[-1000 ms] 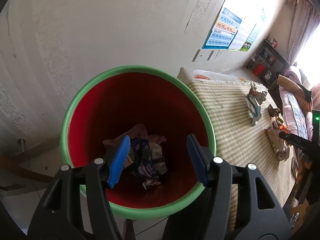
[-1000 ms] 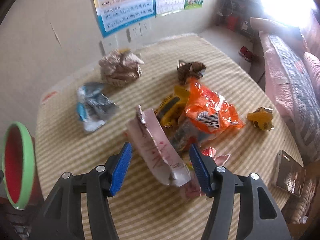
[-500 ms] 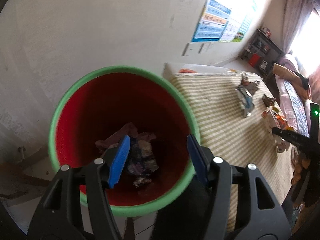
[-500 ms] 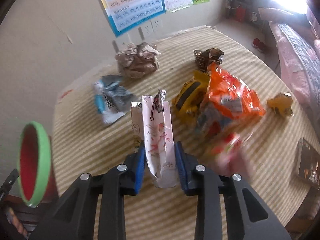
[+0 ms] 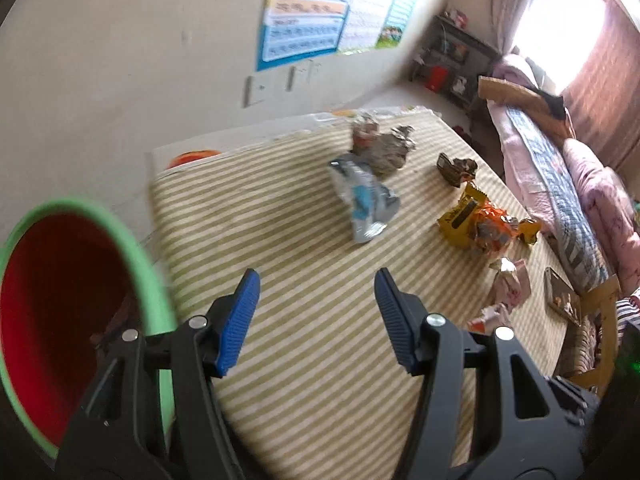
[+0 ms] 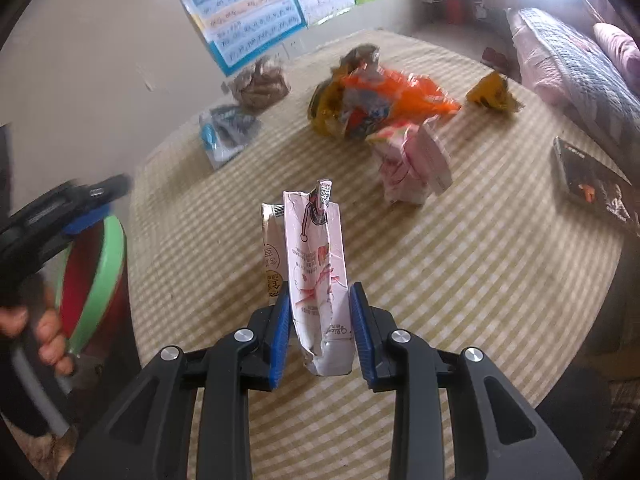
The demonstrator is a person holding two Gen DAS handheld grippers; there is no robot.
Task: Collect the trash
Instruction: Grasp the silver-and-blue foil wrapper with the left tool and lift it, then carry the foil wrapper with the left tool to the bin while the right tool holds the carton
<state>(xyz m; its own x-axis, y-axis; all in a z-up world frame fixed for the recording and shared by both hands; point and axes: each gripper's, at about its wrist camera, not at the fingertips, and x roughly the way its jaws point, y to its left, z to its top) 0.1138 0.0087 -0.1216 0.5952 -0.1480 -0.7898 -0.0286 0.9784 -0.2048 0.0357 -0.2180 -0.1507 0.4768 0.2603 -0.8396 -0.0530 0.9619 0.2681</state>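
The right gripper point(image 6: 320, 328) is pinched on a flattened pink milk carton point(image 6: 318, 280), its blue pads pressed against the carton's lower sides, and the carton stands upright above the striped tablecloth point(image 6: 460, 280). The left gripper point(image 5: 316, 316) hangs with its jaws spread and nothing between them, over the cloth just beside the red bin with the green rim point(image 5: 60, 320); in the right wrist view a hand point(image 6: 36, 332) holds that tool in front of the bin. The bin stands at the edge of the table, and some crumpled rubbish shows dimly in its bottom. Farther from the bin than the held carton lies a second crumpled pink carton point(image 6: 412, 164). Beyond it, near the middle of the cloth, an orange snack bag point(image 6: 392, 96) lies against a yellow wrapper point(image 6: 326, 110), with a small yellow scrap point(image 6: 494, 92) well apart on the side away from the bin. On the bin's side of that heap lies a blue and silver wrapper point(image 6: 226, 134), and just past it a crumpled brown paper ball point(image 6: 260, 86). A dark booklet point(image 6: 592, 184) lies at the cloth's edge farthest from the bin. Behind the table a blue wall chart point(image 6: 248, 16) hangs.
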